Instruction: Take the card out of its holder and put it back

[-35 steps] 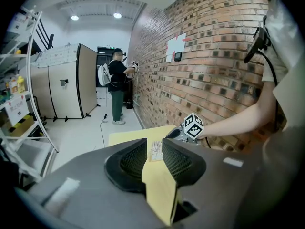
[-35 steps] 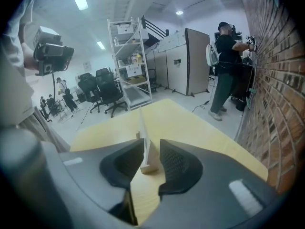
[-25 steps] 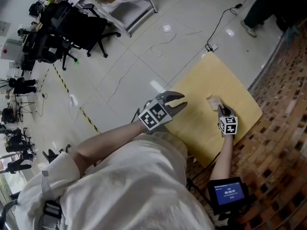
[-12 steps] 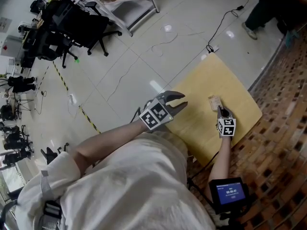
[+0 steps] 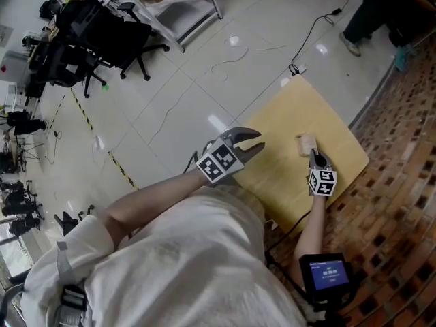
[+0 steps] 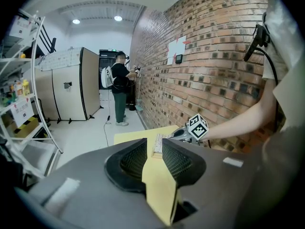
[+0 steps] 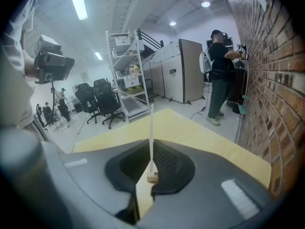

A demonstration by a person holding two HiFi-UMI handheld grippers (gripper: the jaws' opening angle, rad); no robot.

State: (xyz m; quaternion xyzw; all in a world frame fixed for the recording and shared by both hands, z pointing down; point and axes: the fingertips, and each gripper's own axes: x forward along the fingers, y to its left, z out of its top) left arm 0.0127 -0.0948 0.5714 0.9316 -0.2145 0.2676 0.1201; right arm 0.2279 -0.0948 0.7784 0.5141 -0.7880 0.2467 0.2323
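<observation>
Card (image 7: 151, 137) is thin and white. It stands straight up, and the right gripper view sees it edge-on, like a line. Its bottom looks to sit in a small wooden holder (image 7: 152, 177). The holder is on the yellow desk (image 5: 286, 114), on the side by the brick wall and away from the corners.

The right claw (image 7: 151, 147) has just been closing. Now it pinches the card low down, just above the holder. The left claw (image 6: 158, 149) is open with nothing in it. It is at the desk edge on the open-floor side, well apart from the card.

The step now is, I think, to pull the card out. To do it well, lift straight up along the slot, slowly and without tilting. Then the card will not bend or drag the holder up with it. The holder is small and could tip. If it comes up too, the empty left claw could hold it down.
</observation>
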